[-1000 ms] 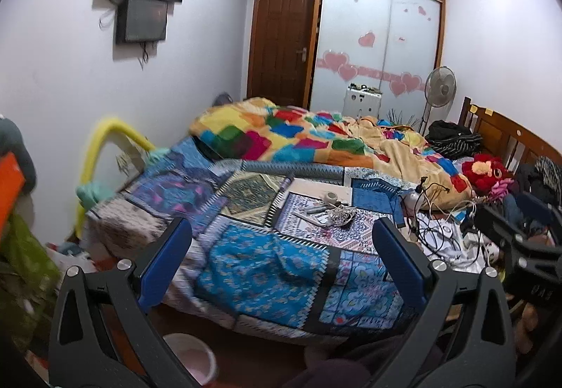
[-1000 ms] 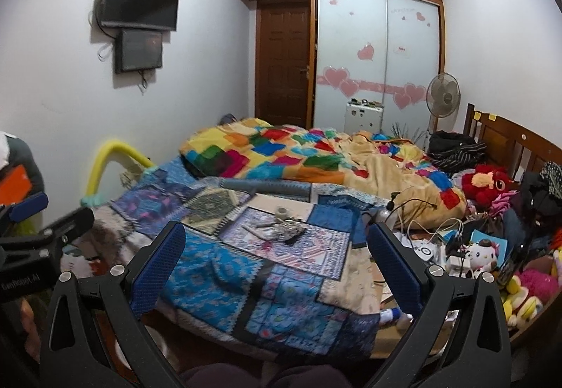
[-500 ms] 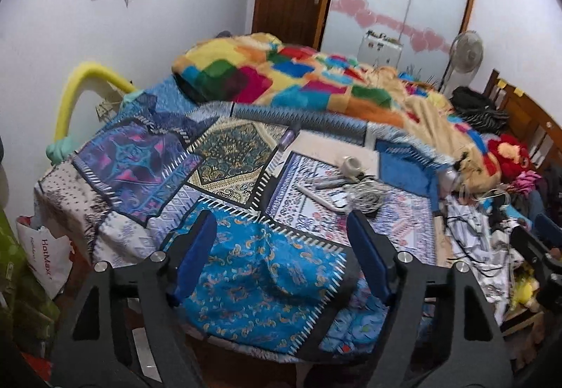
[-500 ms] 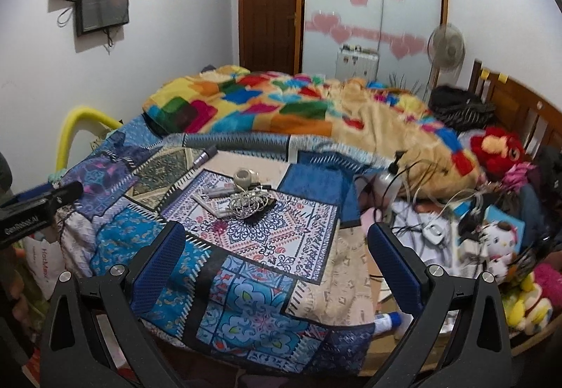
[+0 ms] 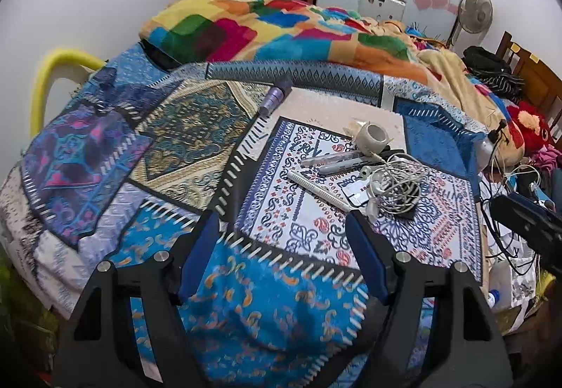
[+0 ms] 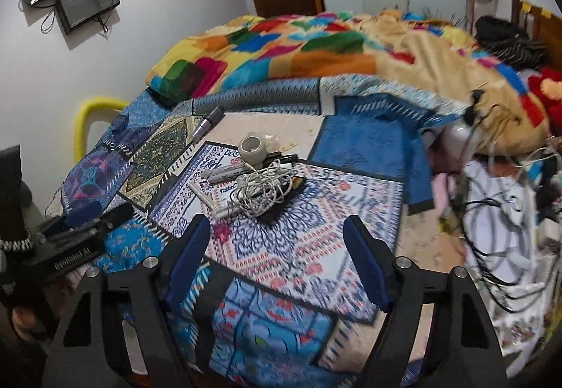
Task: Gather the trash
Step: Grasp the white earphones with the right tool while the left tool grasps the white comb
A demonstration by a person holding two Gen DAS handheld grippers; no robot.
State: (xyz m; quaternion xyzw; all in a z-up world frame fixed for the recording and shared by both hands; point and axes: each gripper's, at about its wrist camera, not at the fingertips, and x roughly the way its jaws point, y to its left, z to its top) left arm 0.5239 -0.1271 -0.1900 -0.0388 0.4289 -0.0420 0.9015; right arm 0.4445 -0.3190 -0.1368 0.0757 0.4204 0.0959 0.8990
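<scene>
1. Where the patchwork bedspread shows its white and blue panel, a small pile lies mid-bed: a tangle of white earphone cord, 2 markers, a thin white stick and a tape roll.
2. The markers run left to right; the stick slants from upper left to lower right; the tape roll's hole faces up.
3. The left gripper hovers short of the pile, jaws wide apart, holding nothing.
4. The right gripper is likewise spread wide and empty, the pile just beyond its tips.
5. A multicoloured blanket is bunched behind.
</scene>
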